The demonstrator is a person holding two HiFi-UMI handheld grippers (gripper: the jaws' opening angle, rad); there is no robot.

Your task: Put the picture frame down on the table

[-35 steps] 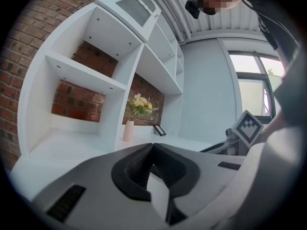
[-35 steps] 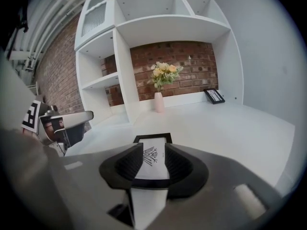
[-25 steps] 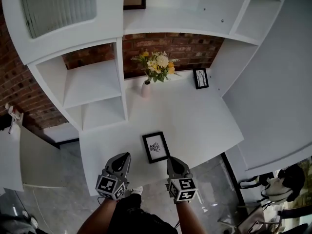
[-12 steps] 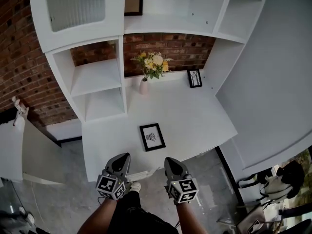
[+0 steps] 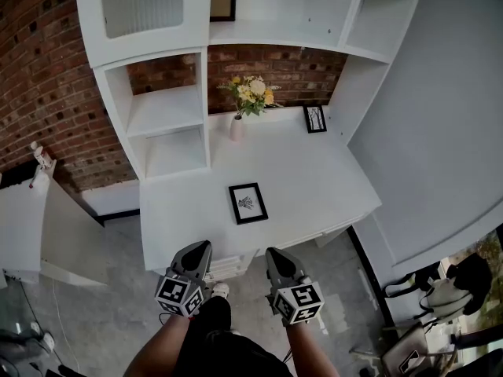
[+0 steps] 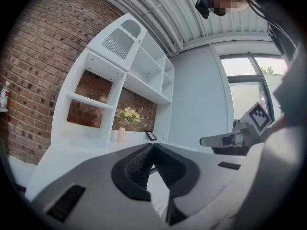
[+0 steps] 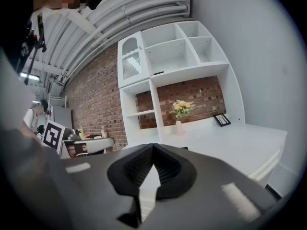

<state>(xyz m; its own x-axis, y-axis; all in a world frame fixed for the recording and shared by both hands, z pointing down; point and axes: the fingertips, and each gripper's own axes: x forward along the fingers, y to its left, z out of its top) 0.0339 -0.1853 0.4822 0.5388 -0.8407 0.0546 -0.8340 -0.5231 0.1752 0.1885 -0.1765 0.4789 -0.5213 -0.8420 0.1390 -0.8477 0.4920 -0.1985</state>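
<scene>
The black picture frame [image 5: 247,203] lies flat on the white table [image 5: 314,187], near its front middle, with nothing touching it. Both grippers hang off the table's front edge, over the floor, well apart from the frame. My left gripper [image 5: 203,246] is shut and empty; in the left gripper view its pads meet at the tips [image 6: 152,146]. My right gripper [image 5: 273,252] is also shut with nothing in it, its jaws closed together in the right gripper view [image 7: 152,146]. Both point level toward the table.
A vase of yellow and white flowers [image 5: 237,124] and a second small frame [image 5: 315,118] stand at the table's back by the brick wall. White shelving [image 5: 165,116] rises left and above, with another frame [image 5: 223,0] on a high shelf. A grey wall [image 5: 440,116] runs along the right.
Both grippers have drawn back from the table's front edge toward the person and risen a little. The frame stays flat on the table where it was.
</scene>
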